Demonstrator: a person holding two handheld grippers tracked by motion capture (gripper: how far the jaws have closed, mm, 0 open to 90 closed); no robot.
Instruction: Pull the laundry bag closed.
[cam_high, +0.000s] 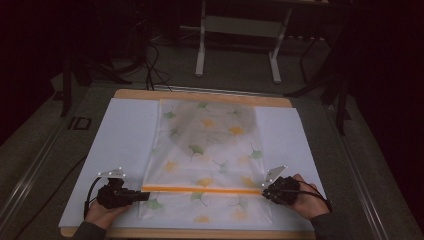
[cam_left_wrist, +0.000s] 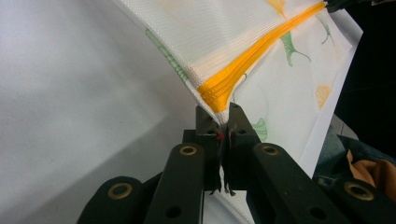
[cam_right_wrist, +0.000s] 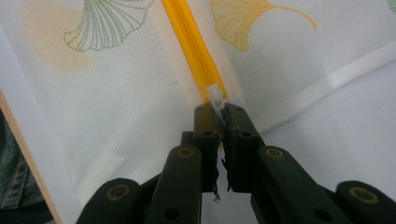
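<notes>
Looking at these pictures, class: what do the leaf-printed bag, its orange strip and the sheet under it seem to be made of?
leaf-printed bag: probably thin woven synthetic mesh, matt, since a fine grid shows and it looks translucent.
orange strip: seemingly a ribbed fabric or plastic zipper tape, slightly glossy.
white sheet: smooth and matt; paper or plastic board, hard to tell.

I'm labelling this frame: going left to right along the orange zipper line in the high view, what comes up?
Left gripper → orange zipper of the leaf-print mesh bag → right gripper, each gripper shut on its own end of the zipper.
</notes>
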